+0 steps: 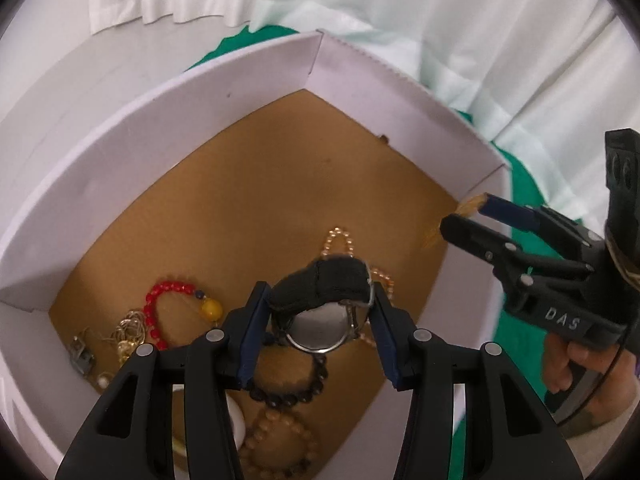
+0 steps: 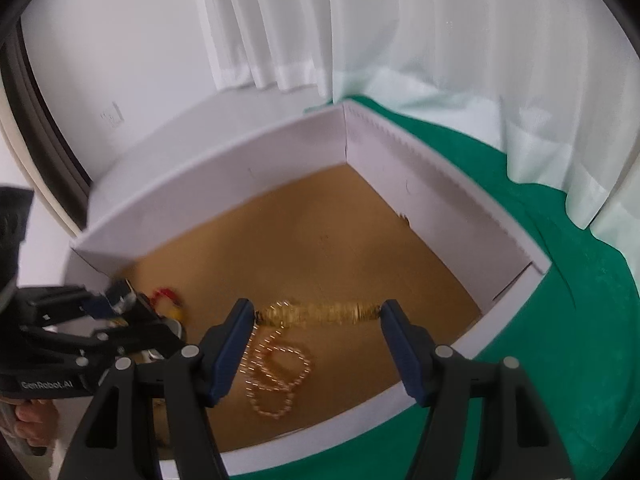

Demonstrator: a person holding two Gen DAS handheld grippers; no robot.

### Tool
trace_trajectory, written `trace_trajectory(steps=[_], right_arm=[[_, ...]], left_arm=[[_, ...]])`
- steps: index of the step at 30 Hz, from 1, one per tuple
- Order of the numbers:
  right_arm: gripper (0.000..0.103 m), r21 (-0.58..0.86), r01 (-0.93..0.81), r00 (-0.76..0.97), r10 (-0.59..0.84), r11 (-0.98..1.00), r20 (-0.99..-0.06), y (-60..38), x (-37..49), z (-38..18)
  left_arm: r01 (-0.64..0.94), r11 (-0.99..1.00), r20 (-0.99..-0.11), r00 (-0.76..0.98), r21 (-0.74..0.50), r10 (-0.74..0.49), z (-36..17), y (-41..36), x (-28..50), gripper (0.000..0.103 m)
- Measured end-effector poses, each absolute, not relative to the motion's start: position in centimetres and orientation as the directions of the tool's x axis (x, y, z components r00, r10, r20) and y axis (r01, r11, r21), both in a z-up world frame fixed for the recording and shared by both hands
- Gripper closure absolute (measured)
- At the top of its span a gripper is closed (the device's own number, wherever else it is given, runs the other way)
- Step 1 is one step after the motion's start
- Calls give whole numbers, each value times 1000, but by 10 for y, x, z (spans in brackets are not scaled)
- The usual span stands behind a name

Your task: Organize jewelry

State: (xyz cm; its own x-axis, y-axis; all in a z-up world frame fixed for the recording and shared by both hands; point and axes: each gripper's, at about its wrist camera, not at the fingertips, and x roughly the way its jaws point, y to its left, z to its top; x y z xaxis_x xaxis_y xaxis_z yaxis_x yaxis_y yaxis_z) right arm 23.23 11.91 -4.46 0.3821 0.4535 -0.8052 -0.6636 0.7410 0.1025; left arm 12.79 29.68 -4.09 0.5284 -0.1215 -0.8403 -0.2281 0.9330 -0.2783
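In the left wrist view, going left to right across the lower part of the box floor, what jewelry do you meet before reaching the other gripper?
Small metal clasp piece → tangled gold chain → red bead bracelet → yellow bead → watch held in the left gripper → right gripper, holding a gold piece.

White curtains (image 2: 400,32) hang in soft folds across the top of the frame, their hem brushing a green cloth (image 2: 560,320) spread at lower right. A plain white wall (image 2: 120,60) fills the upper left, bearing a small socket plate (image 2: 112,116).
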Motion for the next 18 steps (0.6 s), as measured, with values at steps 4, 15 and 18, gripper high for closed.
trace_trajectory(steps=[4, 15, 18], right_arm=[[30, 97, -650, 388, 439, 754, -810, 123, 236, -51], [22, 37, -615, 480, 411, 788, -775, 100, 213, -12], [22, 3, -630, 490, 400, 777, -774, 98, 202, -4]], left_arm=[[-237, 941, -827, 558, -241, -71, -35, 292, 123, 32], [-401, 915, -710, 635, 34, 305, 13, 270, 64, 1], [-448, 891, -686, 627, 70, 369, 18, 269, 49, 1]])
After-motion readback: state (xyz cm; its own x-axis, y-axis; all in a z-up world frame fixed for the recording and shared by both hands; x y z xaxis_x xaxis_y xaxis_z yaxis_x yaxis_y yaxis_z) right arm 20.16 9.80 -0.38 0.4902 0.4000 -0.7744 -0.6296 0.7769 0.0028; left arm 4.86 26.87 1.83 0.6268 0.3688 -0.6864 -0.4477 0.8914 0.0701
